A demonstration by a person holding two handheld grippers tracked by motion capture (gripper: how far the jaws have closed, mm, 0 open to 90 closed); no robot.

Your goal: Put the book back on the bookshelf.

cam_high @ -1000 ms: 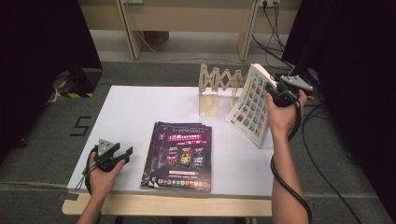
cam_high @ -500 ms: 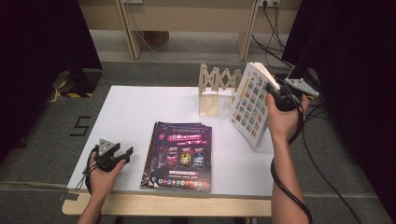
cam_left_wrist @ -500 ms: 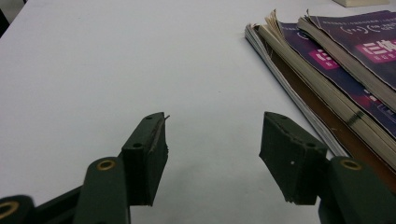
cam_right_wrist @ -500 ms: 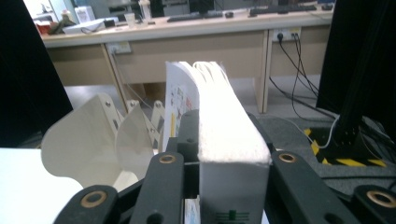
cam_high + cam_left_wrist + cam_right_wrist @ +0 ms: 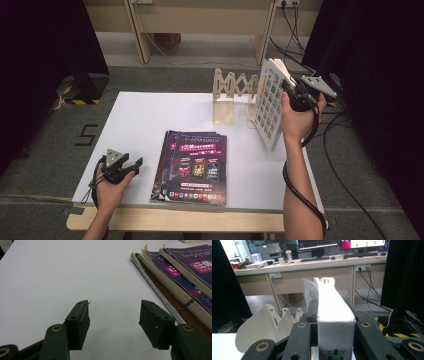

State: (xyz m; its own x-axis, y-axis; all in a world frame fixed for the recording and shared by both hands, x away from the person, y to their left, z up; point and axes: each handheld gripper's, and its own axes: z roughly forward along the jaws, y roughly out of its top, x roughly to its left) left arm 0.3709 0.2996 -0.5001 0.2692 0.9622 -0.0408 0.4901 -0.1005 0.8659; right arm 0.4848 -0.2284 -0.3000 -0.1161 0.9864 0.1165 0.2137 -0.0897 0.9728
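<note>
The thick white book with rows of small colourful pictures on its cover (image 5: 267, 102) stood tilted at the right of the frame. Its writing was too small to read. The right gripper (image 5: 290, 89) squeezed its spine. The left gripper (image 5: 131, 166) rested wide open, holding nothing, beside the purple magazines (image 5: 195, 162) on the white table (image 5: 145, 120). Wooden desks (image 5: 312, 272) stood behind.

The held book (image 5: 266, 105) shows a grid of coloured squares on white; the stacked magazines (image 5: 194, 165) are purple-covered.
</note>
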